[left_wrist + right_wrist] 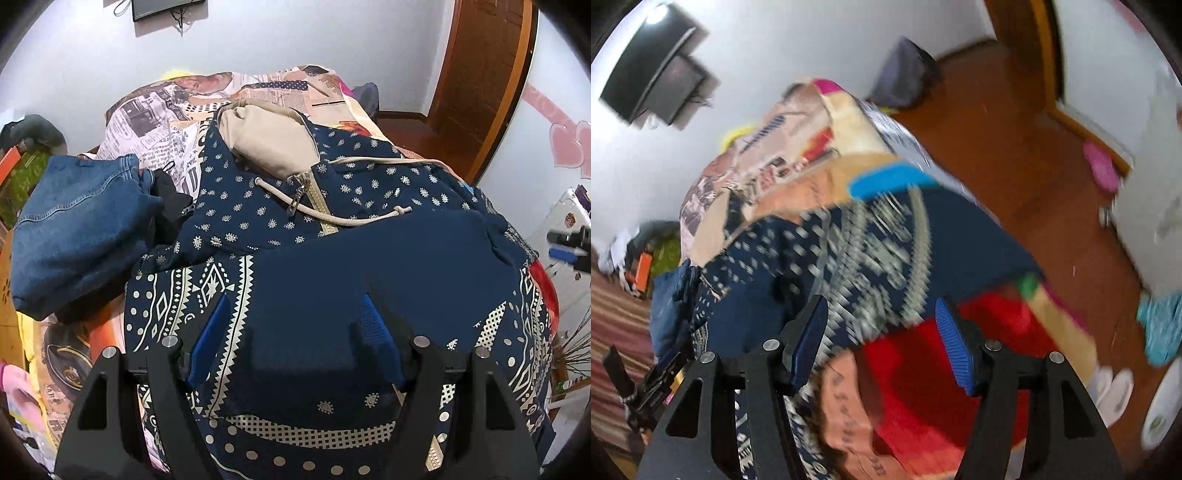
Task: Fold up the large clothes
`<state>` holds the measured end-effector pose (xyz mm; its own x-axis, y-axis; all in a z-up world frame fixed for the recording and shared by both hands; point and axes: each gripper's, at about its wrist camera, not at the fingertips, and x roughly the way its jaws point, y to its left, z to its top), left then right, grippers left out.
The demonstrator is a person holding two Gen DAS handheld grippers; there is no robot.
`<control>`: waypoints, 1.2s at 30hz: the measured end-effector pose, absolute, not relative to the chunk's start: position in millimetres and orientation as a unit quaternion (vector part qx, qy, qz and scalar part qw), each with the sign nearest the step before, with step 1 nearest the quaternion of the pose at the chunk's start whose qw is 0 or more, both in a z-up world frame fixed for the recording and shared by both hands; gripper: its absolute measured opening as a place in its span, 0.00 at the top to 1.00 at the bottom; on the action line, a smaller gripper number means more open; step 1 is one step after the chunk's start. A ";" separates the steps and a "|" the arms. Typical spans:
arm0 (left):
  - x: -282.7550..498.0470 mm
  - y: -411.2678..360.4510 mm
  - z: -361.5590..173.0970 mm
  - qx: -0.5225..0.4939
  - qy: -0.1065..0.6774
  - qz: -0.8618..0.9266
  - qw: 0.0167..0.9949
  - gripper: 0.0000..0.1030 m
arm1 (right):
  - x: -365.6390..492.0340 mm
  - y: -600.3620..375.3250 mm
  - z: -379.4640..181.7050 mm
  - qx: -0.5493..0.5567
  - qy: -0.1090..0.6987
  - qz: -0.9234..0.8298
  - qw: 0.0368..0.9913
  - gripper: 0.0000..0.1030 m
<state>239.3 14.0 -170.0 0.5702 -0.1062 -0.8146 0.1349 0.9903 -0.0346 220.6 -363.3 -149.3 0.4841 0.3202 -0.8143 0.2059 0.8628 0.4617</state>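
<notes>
The navy patterned hoodie (pixel 369 266) lay spread on the bed (pixel 155 122), which served as my landmark; its collage-print cover showed beyond the garment's beige-lined hood (pixel 266 144). The hoodie's zipper pull (pixel 297 197) and drawcord sat just below that hood, toward my left gripper (pixel 293 325). I held that left gripper over the hoodie's plain navy fold with its jaws standing wide; the blue pads (pixel 208 339) flanked the cloth, and I could not tell for sure whether they pressed on it. A folded pair of blue jeans (pixel 81 229) lay on the bed beside the hoodie, at its left edge in the left wrist view, touching a small black garment (pixel 170 199).

In the right wrist view, which was badly smeared, my right gripper (pixel 882 339) hung above the near corner of the bed, jaws apart with nothing gripped between the pads (pixel 955 350). The hoodie (pixel 879 251) lay beneath and ahead of it, with a red patch of the bed cover (pixel 923 369) under the right-hand finger. Wooden floor (pixel 1015 155) ran past the bed's far side.
</notes>
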 end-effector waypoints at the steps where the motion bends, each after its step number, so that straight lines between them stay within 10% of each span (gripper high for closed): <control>1: 239.3 13.9 -171.1 0.015 0.460 -0.067 0.885 0.30 | 218.6 -366.1 -157.5 0.262 0.518 0.030 0.813 0.45; 20: 238.8 14.4 -170.3 0.002 0.465 -0.058 0.883 0.30 | 272.2 -394.3 -207.5 0.349 0.509 -0.044 0.786 0.39; 22: 237.2 14.7 -167.7 0.006 0.460 -0.057 0.886 0.30 | 279.6 -394.0 -204.8 0.339 0.508 -0.062 0.789 0.46; 26: 234.8 19.2 -164.3 0.007 0.454 -0.055 0.889 0.30 | 284.3 -393.3 -191.0 0.326 0.492 -0.074 0.804 0.90; 36: 231.3 30.0 -159.3 -0.008 0.448 -0.057 0.892 0.30 | 252.9 -321.7 -64.7 0.279 0.379 0.091 0.878 0.93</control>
<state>231.3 30.0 -159.3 0.5928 -0.1090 -0.7980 0.0954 0.9933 -0.0648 252.9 -321.7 -64.7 0.6966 0.3715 -0.6138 0.0508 0.8278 0.5587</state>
